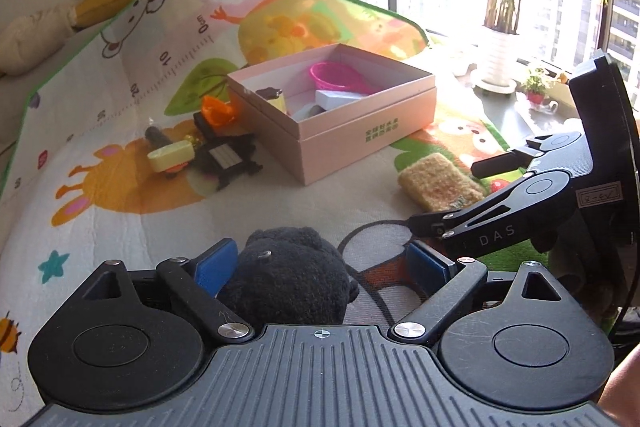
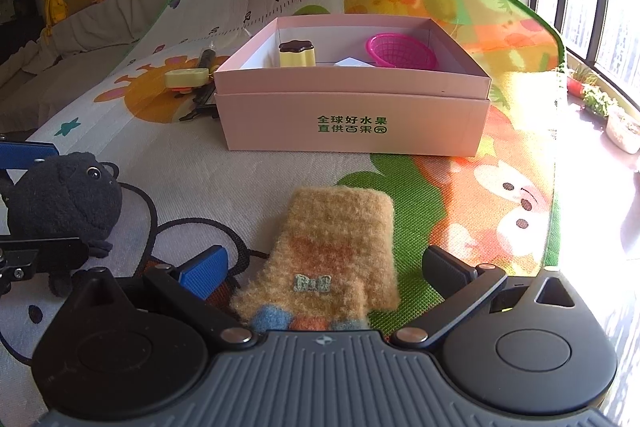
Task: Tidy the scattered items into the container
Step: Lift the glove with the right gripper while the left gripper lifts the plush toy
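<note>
A black plush toy (image 1: 286,277), round and fuzzy with a small bead eye and a dark cord trailing from it, lies on the cartoon play mat (image 1: 120,219) between the spread blue pads of the left gripper (image 1: 320,267); its left pad is against the fur, the right pad stands clear, so the tongs are released and not clamping it. From the toy, the pink cardboard box (image 1: 360,135) sits at about 12 o'clock, well apart, open-topped and printed with green characters. Inside it are a magenta mesh basket (image 2: 400,51), a white block (image 1: 334,99) and a yellow pudding-shaped toy with a brown top (image 2: 298,54). Just beside the box at its 9 o'clock lies a cluster of small things: a black brick model (image 1: 228,153), an orange piece (image 1: 217,111) and a pale yellow block (image 1: 170,155). The right gripper (image 2: 324,271) hangs at the toy's 3 o'clock with its jaws wide, straddling a fuzzy tan knitted mitten (image 2: 332,251) with a little bow and blue and orange patches; neither pad presses on it.
</note>
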Motion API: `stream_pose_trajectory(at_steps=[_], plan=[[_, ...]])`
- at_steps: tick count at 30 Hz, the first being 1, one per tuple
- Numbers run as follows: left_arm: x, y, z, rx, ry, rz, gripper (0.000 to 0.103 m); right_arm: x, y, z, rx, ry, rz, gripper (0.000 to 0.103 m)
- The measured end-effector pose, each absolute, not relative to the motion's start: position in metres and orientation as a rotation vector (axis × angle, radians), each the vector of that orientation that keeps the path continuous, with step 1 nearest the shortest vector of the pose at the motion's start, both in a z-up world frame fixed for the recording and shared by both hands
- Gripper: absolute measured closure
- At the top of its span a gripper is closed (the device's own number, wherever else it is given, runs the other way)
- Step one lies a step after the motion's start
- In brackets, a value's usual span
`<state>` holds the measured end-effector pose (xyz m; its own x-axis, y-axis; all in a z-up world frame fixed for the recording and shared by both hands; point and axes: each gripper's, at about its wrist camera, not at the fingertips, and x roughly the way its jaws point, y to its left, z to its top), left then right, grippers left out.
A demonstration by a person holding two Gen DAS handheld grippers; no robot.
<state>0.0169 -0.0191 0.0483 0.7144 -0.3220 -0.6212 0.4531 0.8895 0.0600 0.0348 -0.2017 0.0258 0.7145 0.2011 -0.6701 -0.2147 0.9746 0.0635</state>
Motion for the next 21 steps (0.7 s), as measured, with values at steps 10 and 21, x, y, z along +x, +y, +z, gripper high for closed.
stream_pose_trajectory(at_steps=[10, 21], plan=[[-0.003, 0.014, 0.051, 0.209, 0.64, -0.381, 0.002, 0.036, -0.189, 0.031, -0.092, 0.743, 0.283, 0.032], [0.014, 0.008, 0.019, 0.085, 0.715, -0.393, 0.001, 0.019, -0.193, 0.038, -0.078, 0.761, 0.32, 0.048]])
